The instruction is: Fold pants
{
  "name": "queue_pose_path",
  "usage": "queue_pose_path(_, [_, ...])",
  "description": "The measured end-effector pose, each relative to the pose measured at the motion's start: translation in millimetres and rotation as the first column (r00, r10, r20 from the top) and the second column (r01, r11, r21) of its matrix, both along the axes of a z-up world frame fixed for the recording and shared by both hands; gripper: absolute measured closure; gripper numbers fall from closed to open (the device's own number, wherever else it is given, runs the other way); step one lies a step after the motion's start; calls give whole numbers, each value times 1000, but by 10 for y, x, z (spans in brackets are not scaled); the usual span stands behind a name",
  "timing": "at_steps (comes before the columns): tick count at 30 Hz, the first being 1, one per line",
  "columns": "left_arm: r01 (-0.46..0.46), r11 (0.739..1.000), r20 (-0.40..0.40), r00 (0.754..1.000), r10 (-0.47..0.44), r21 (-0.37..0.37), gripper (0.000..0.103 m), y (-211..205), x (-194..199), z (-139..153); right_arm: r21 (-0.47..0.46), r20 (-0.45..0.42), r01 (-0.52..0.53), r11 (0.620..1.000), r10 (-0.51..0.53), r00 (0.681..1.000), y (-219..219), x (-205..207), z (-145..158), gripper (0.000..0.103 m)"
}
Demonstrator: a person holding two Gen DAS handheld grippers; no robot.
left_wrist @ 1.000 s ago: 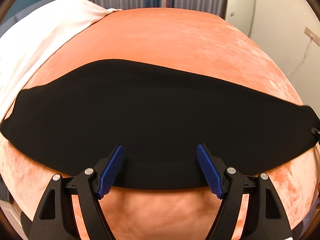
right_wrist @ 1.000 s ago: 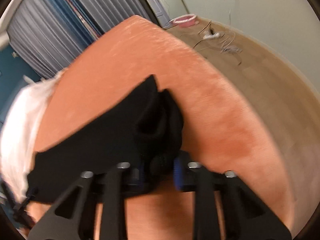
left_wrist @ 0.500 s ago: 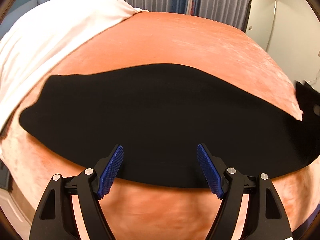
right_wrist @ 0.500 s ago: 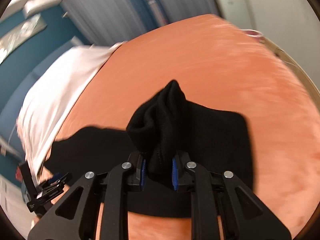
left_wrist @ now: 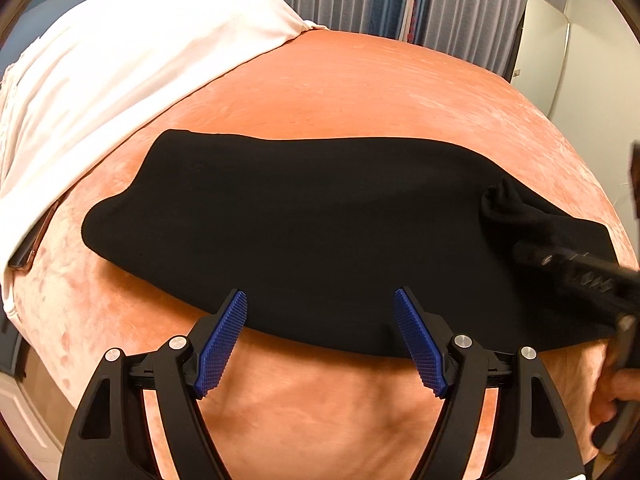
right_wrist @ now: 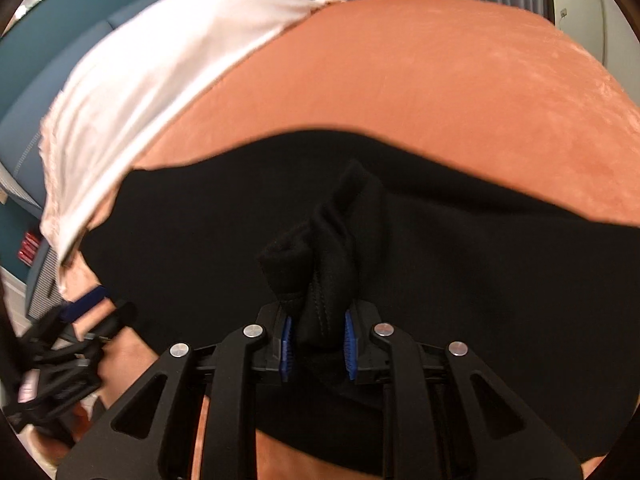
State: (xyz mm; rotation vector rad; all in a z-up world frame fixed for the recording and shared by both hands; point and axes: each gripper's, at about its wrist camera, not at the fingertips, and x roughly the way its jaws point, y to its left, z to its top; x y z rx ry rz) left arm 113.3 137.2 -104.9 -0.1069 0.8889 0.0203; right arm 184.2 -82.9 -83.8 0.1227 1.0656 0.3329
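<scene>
Black pants [left_wrist: 320, 220]: soft matte knit, long curved-edged slab, lying flat on orange velvety bed cover [left_wrist: 360, 92]. White sheet [left_wrist: 120, 60], smooth, draped at far left corner. Left claw [left_wrist: 320, 336]: wide open, empty, ridged blue pads over near edge of pants. Right claw [right_wrist: 316, 340]: pinching bunched fold of pants, jaws just loosening slightly.
</scene>
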Motion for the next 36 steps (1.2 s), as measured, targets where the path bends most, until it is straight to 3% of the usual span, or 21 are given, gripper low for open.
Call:
queue_pose_path(2, [-3,1000,4,1000,3,-12,30,98,-16,-10,-13,28,-7,1000,7,1000,41,-38,3,76])
queue_pose_path(6, [-19,998,14,1000,19,-55,30,313,-54,-4,23,96,-16,1000,13,995,58,-289,247,39])
queue_pose_path(9, [-35,997,24,999,37,-69,30,438,-80,-2,-18,195,9,1000,-6,981,-4,-524,448,21])
queue_pose_path(14, [-72,990,20,997,75,-123,29,636,-136,-36,-98,170,-44,994,60,984,176,-516,366,22])
queue_pose_path(16, [-78,987,13,997,80,-140,29,681,-162,-50,-152,178,-75,985,102,979,319,-502,318,26])
queue_pose_path(18, [-82,987,9,996,84,-141,29,723,-182,-59,-180,169,-93,979,124,978,431,-437,239,46])
queue_pose_path(20, [-89,986,5,996,90,-142,29,787,-207,-59,-199,134,-82,977,110,985,505,-339,105,52])
queue_pose_path(25, [-136,968,-11,991,137,-212,27,1055,-227,-84,-161,175,-38,986,66,982,472,-387,162,48])
queue_pose_path(27, [-165,952,-18,986,166,-259,27,1192,-233,-99,-117,223,2,993,24,975,382,-479,251,37])
queue_pose_path(30, [-214,924,-9,975,223,-317,27,1420,-195,-28,-84,291,82,993,-54,955,143,-609,350,29])
queue_pose_path(33, [-203,894,25,972,232,-399,27,1565,-11,165,-62,320,170,984,-141,937,-157,-643,344,23])
queue_pose_path(36, [-132,913,24,988,153,-387,22,1420,399,366,-14,299,212,977,-198,934,-381,-571,303,23])
